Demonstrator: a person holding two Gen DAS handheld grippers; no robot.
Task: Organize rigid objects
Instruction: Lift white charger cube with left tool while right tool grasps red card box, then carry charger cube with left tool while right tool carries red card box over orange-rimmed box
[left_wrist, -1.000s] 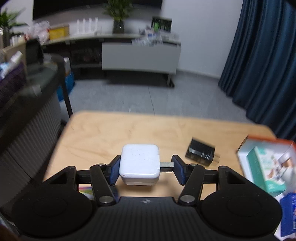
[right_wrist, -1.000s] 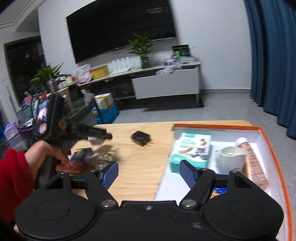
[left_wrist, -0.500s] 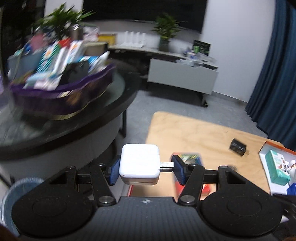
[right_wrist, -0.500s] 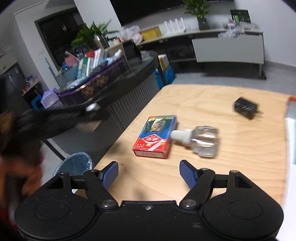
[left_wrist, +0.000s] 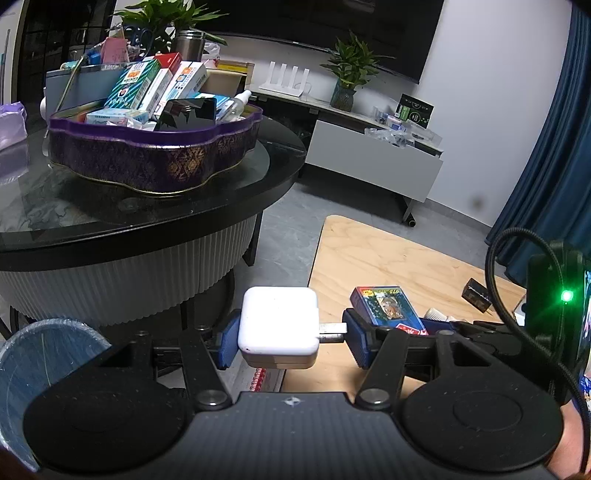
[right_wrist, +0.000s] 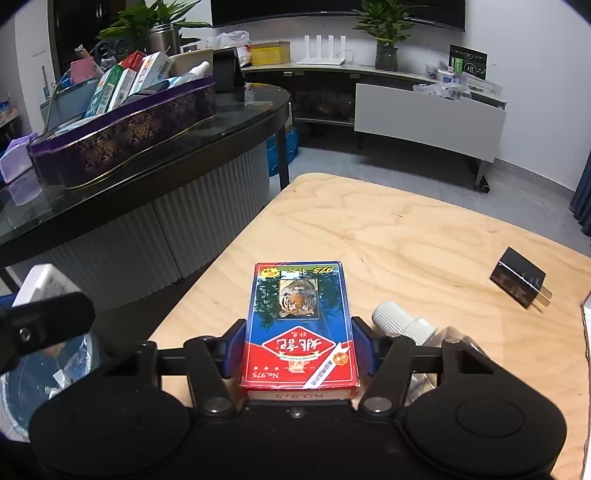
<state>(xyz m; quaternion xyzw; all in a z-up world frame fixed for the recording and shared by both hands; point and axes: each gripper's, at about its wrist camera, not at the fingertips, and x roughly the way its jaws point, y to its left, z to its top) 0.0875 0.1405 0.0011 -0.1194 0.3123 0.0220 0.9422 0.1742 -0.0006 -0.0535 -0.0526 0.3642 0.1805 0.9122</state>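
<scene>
My left gripper (left_wrist: 288, 339) is shut on a white charger (left_wrist: 279, 326), held off the wooden table's left edge, above the floor. My right gripper (right_wrist: 298, 347) has its jaws on both sides of a red-and-blue card box with a tiger picture (right_wrist: 299, 328) lying on the wooden table (right_wrist: 406, 236). The box also shows in the left wrist view (left_wrist: 386, 305). A clear bottle with a white cap (right_wrist: 406, 323) lies just right of the box. A black charger (right_wrist: 519, 282) lies farther right.
A purple tin full of boxes and bottles (left_wrist: 155, 147) stands on a round black glass table (left_wrist: 110, 221) to the left. A blue bin (left_wrist: 40, 362) stands on the floor below. A white TV cabinet (right_wrist: 428, 114) is at the back.
Both grippers swung left. My right gripper came down around the card box and closed on it. My left gripper kept the white charger and moved off the table's left edge.
</scene>
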